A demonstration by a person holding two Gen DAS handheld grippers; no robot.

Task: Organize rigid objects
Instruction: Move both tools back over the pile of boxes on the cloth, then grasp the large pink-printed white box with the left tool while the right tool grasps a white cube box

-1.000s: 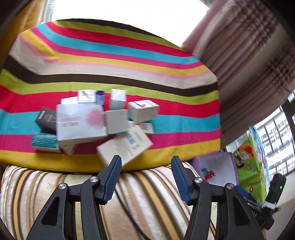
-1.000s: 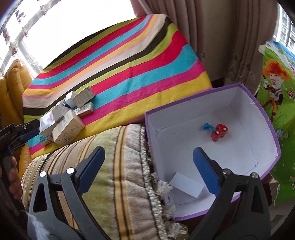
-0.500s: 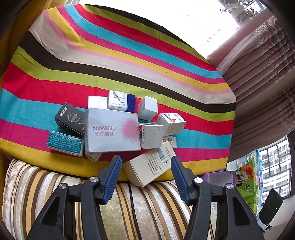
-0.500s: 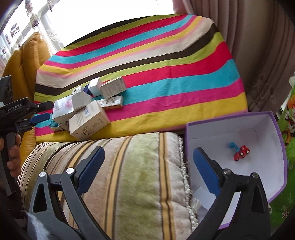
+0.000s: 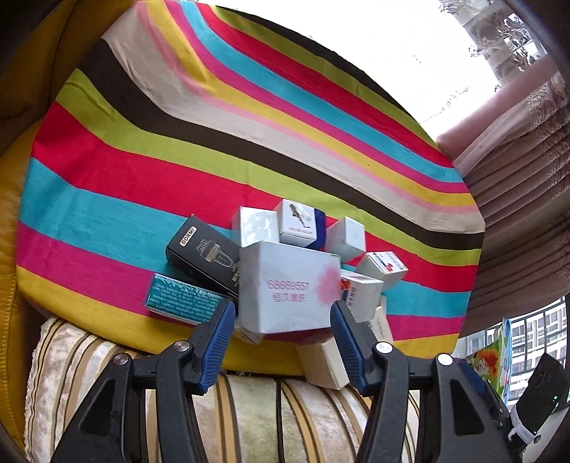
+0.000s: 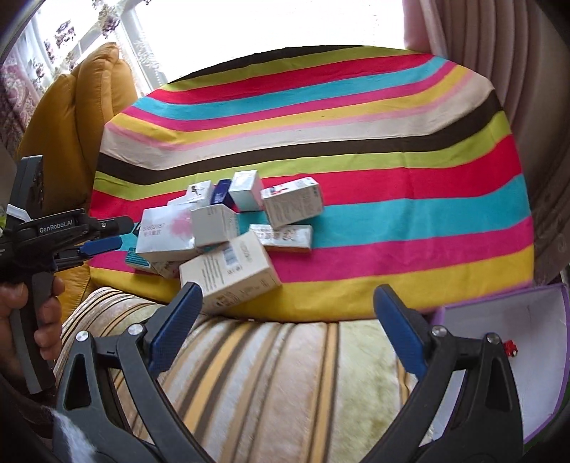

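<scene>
- Left gripper [image 5: 283, 326]: jaws parted, empty, lined up on large white box [image 5: 288, 288] straight ahead, long axis crosswise.
- Right gripper [image 6: 286, 329]: jaws wide, empty, farther off.

This is a home living room: a yellow leather armchair [image 6: 74, 117], a striped velvet sofa cushion [image 6: 270, 377], long beige pleated curtains [image 5: 527, 199] and a bright window [image 6: 221, 28].
</scene>
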